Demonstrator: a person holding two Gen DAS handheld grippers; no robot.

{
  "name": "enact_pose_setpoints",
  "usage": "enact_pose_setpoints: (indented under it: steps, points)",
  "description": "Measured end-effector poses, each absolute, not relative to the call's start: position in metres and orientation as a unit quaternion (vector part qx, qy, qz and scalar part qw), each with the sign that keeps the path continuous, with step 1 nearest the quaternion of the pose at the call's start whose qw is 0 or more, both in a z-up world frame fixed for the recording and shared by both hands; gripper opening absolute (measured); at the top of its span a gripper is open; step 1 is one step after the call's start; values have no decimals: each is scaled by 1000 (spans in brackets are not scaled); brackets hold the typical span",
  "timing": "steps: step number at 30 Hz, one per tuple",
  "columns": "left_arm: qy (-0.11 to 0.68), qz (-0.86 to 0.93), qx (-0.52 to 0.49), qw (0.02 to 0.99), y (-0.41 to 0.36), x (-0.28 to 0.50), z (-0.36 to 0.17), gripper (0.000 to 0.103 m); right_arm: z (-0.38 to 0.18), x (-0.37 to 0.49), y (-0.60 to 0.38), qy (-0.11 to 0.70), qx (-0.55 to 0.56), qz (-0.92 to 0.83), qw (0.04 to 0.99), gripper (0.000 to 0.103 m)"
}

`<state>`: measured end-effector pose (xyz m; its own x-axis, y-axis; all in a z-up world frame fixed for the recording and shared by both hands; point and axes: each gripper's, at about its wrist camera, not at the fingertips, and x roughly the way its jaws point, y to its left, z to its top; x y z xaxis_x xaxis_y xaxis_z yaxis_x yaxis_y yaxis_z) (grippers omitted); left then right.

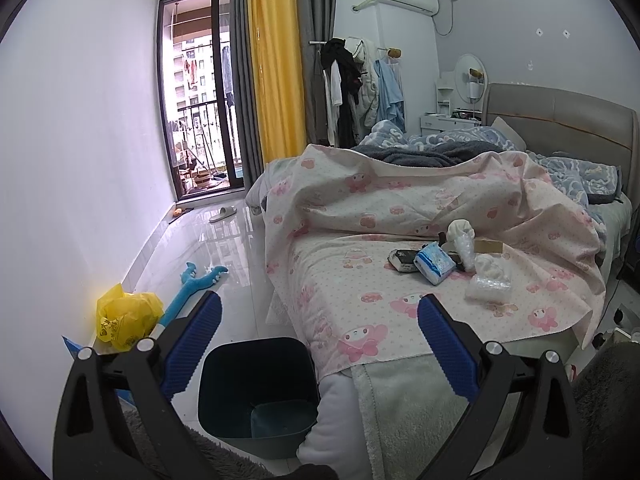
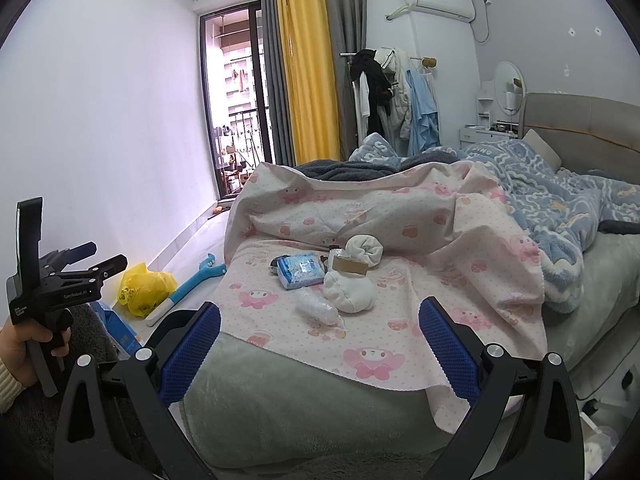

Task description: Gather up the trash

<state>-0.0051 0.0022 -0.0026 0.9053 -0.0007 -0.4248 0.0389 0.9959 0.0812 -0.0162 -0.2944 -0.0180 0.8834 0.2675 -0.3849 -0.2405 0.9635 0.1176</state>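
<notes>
Several bits of trash lie together on the pink-patterned sheet (image 2: 392, 336) of the bed: a blue tissue pack (image 2: 302, 270), a white wad (image 2: 350, 292), clear crumpled plastic (image 2: 318, 306), a white roll (image 2: 364, 250) and a small brown box (image 2: 350, 266). The left wrist view shows the same blue tissue pack (image 1: 434, 262) and clear plastic (image 1: 488, 286). A dark bin (image 1: 256, 384) stands on the floor at the bed's foot, under my open left gripper (image 1: 320, 310). My right gripper (image 2: 320, 316) is open and empty, short of the pile. A hand (image 2: 24, 344) holds the left gripper (image 2: 106, 256).
A yellow plastic bag (image 1: 128, 320) and a blue plush toy (image 1: 196, 284) lie on the tiled floor by the left wall. A slipper (image 1: 224, 213) sits near the balcony door. A blue blanket (image 2: 560, 208) is heaped on the bed's right. A grey rug (image 1: 192, 452) lies underfoot.
</notes>
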Motion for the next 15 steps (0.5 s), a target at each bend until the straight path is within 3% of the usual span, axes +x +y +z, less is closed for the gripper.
enact_pose_setpoints:
  steps: [15]
  points:
    - [218, -10, 45, 975, 1, -5, -3, 100, -19, -15, -295, 203, 33, 131, 970, 100]
